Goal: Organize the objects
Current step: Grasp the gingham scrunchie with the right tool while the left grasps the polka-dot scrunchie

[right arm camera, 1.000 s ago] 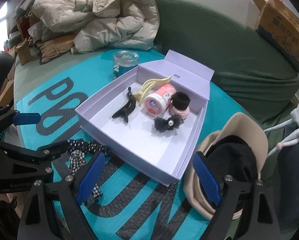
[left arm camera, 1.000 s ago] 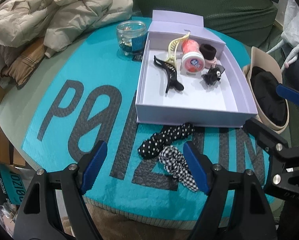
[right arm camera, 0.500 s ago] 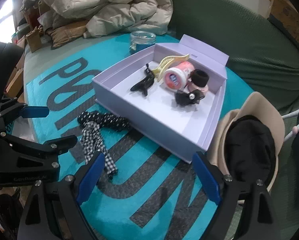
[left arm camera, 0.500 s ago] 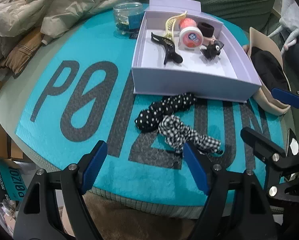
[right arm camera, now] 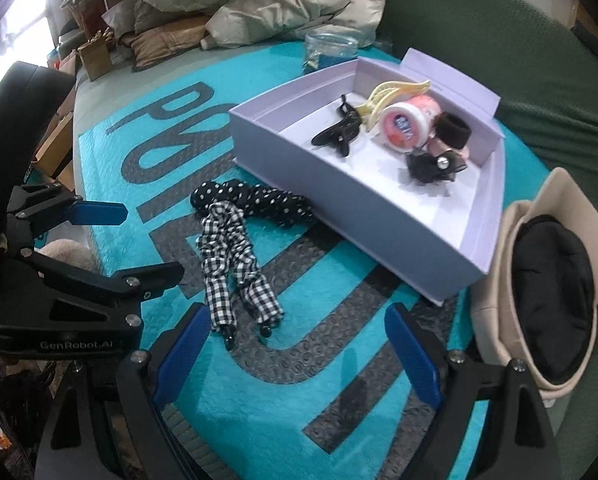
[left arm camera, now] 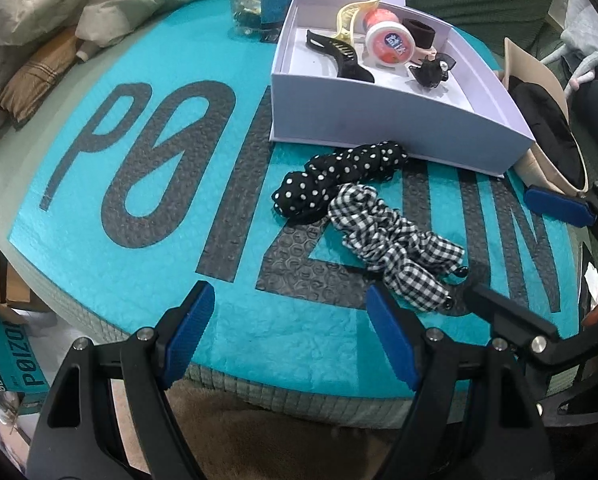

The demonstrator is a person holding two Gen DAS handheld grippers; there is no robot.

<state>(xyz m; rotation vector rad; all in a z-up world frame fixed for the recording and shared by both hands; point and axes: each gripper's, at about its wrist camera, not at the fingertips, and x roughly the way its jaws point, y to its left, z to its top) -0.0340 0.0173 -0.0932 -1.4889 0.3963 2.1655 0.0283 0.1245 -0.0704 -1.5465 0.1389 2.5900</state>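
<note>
Lavender box [left arm camera: 399, 120] holds hair clips [left arm camera: 339, 54] and a jar [left arm camera: 389, 40]; each gripper [left arm camera: 289, 340] [right arm camera: 295, 354] gapes empty.

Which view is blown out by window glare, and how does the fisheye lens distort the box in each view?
Right wrist view: a window at the upper left is blown out white, and the box edges bow outward. Left wrist view: even light, no glare; the box front wall curves and the corners go black.

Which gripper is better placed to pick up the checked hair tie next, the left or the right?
Probably the left. The left gripper is open, and the checked hair tie lies just ahead of its right finger. The right gripper, also open, faces bare mat, with the tie off to its left.
</note>
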